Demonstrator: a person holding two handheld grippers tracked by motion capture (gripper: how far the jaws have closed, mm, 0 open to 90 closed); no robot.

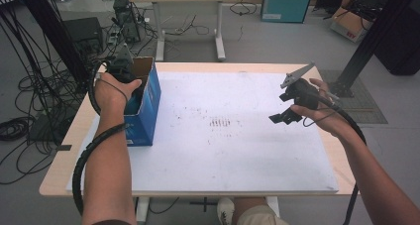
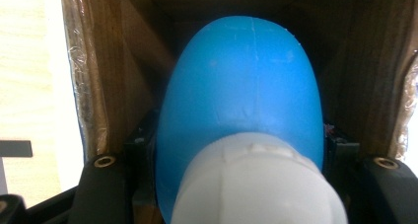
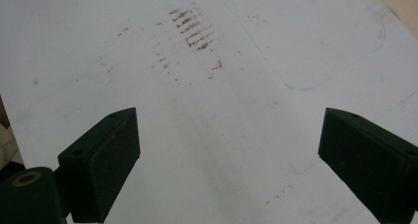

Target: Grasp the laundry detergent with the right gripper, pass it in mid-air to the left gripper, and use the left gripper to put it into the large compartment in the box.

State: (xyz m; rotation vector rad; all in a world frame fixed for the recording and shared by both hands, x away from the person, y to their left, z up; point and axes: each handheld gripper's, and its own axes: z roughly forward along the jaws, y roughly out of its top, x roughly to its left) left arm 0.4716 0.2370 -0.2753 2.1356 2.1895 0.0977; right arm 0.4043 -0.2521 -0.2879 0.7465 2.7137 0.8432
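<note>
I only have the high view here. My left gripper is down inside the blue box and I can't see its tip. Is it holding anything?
Observer: Yes. In the left gripper view, the left gripper is shut on a blue bottle with a white cap.
Operator: Is the bottle inside the box?
Observer: Yes, the brown cardboard walls of the box rise on both sides of it.
Operator: And the right gripper, anything between its jaws?
Observer: No. The right gripper is open over the white sheet, with nothing between the jaws.
</note>
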